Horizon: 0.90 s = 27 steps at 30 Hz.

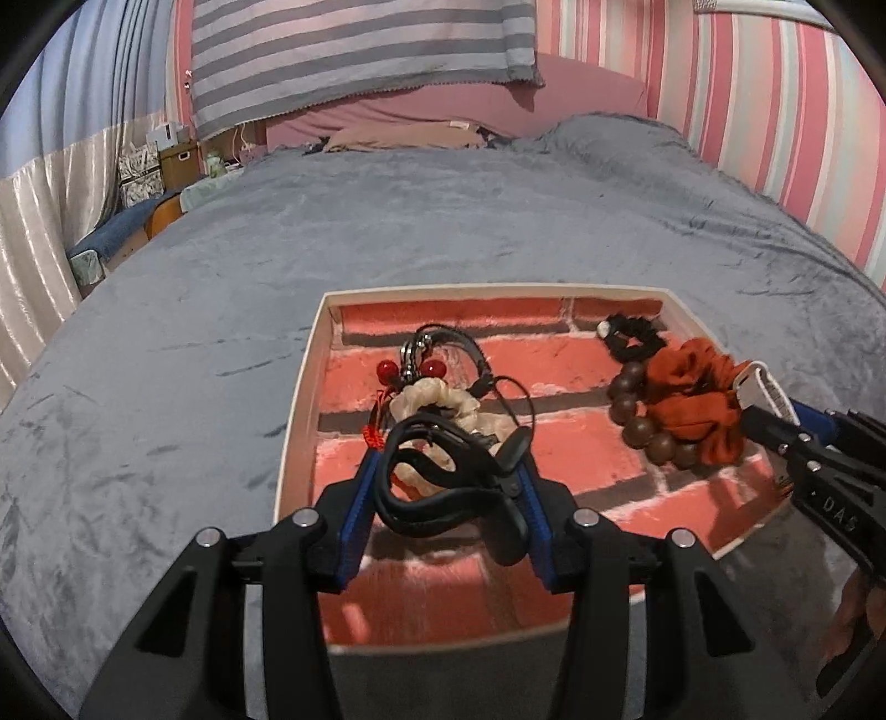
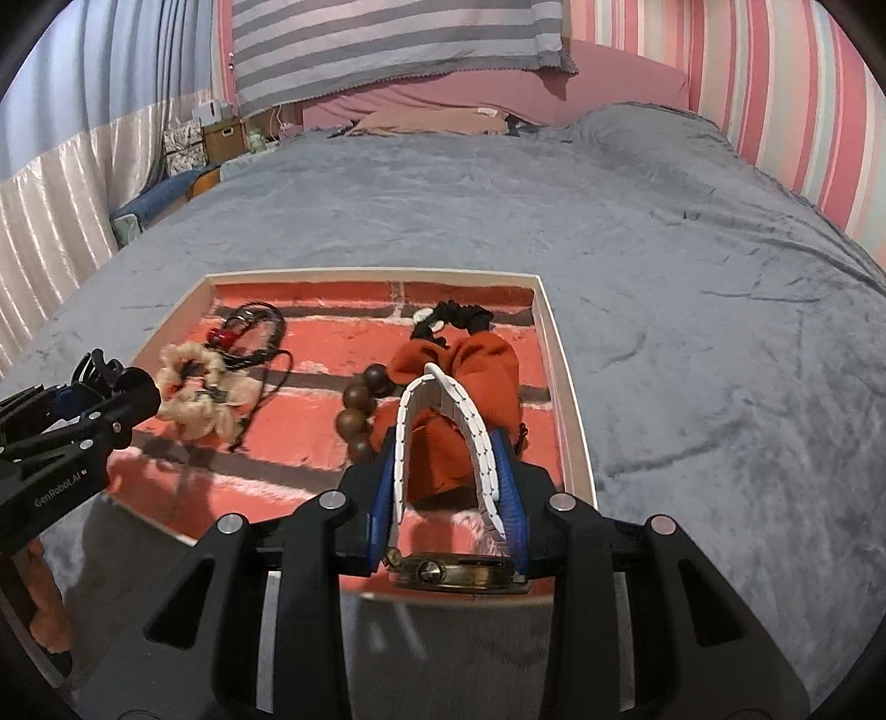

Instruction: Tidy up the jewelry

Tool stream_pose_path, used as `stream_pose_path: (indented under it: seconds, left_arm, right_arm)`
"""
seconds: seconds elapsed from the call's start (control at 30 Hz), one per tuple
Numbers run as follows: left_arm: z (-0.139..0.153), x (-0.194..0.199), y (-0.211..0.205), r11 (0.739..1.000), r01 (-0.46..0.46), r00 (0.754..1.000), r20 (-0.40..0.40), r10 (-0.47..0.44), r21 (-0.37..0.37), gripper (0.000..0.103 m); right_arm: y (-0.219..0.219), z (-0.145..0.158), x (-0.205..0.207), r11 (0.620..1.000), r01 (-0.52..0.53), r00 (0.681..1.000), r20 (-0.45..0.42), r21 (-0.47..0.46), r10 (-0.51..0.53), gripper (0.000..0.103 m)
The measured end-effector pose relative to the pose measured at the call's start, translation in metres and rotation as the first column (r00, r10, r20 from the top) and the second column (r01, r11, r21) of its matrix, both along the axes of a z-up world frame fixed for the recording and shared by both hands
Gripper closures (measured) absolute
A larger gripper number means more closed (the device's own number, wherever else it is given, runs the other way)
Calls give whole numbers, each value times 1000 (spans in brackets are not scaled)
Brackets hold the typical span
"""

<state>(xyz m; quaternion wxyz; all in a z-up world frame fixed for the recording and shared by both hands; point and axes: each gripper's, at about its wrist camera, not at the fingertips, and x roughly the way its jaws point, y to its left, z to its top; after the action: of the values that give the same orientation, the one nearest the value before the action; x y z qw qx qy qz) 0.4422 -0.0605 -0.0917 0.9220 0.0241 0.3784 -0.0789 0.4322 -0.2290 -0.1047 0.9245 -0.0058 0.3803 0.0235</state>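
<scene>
Here, partly spread: left gripper, blue-padded jaws clamped on a black looped watch strap, the band bulging between the pads and held above the tray floor. Likewise partly spread: right gripper, jaws clenched on a white-strapped wristwatch with a gold-coloured case, strap arching up between the pads, case sitting low at the jaw roots.

Below both: shallow white-rimmed tray with a red brick-pattern lining, resting on a grey plush bedspread. Inside, toward the left: cream fabric scrunchie, touching a tangle of black cord with red beads. Toward the right: rust-orange fabric scrunchie, directly behind the white strap; brown wooden-bead bracelet pressed against its left side; small black scrunchie near the far wall.

In the left wrist view, cream scrunchie just behind the black strap, partly hidden by it. Beyond the bed: pink striped wall, grey-striped hanging cloth, pale curtain at left.
</scene>
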Motion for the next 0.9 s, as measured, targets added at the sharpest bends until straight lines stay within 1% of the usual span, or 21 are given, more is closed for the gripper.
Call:
stream_pose_path:
  seconds: [0.07, 0.17, 0.3, 0.4, 0.43, 0.47, 0.5, 0.53, 0.57, 0.63, 0.7, 0.77, 0.8, 0.87, 0.9]
  left_arm:
    - [-8, 7, 0, 1000, -11, 1000, -8, 11, 3, 56]
    - [-20, 16, 3, 999, -30, 999, -37, 30, -20, 56]
    - [-28, 16, 2, 999, -34, 998, -46, 34, -6, 56]
    - [-27, 16, 3, 999, -35, 998, -48, 35, -4, 55]
    - [-27, 15, 3, 999, -35, 998, -51, 35, -1, 53]
    - [-28, 15, 3, 999, -39, 998, -55, 39, 6, 50]
    - [-27, 15, 3, 999, -44, 997, -55, 45, 11, 42]
    - [-26, 13, 4, 999, -48, 998, -50, 49, 12, 39]
    - [-24, 12, 6, 999, -46, 998, -46, 46, 6, 38]
    - [-20, 8, 7, 999, -43, 998, -42, 43, 0, 32]
    - [-15, 3, 8, 999, -39, 999, -36, 39, -3, 31]
    - [-10, -2, 9, 999, -34, 999, -32, 34, -13, 30]
    - [-5, -6, 10, 999, -32, 999, -26, 31, -22, 28]
    - [8, -18, 14, 999, -34, 999, -1, 34, -40, 23]
    - [13, -24, 16, 998, -35, 999, 9, 35, -44, 20]
  right_arm:
    - [-4, -8, 3, 1000, 10, 1000, -5, -5, -10, 70]
    - [-9, -20, 8, 1000, 20, 1000, -21, 5, -20, 70]
    - [-8, -32, 9, 1000, 20, 1000, -21, -3, -20, 70]
    - [-8, -31, 9, 1000, 24, 1000, -18, -6, -24, 65]
    - [-8, -31, 8, 1000, 25, 1000, -17, -9, -26, 60]
    - [-9, -30, 8, 1000, 27, 1000, -16, -10, -27, 57]
    - [-10, -30, 7, 1000, 25, 1000, -16, -6, -25, 55]
    - [-10, -30, 6, 1000, 24, 1000, -17, -4, -24, 50]
    - [-12, -29, 4, 1000, 25, 1000, -16, -1, -25, 44]
    - [-14, -25, -1, 1000, 26, 1000, -4, 2, -26, 37]
    - [-17, -19, -7, 1000, 24, 1000, 8, 15, -24, 34]
    - [-20, -11, -14, 999, 28, 999, 27, 21, -29, 25]
    - [-22, -4, -20, 999, 33, 998, 44, 25, -34, 22]
    - [-25, 6, -31, 999, 38, 997, 71, 29, -40, 13]
    - [-26, 13, -37, 999, 38, 996, 86, 29, -40, 11]
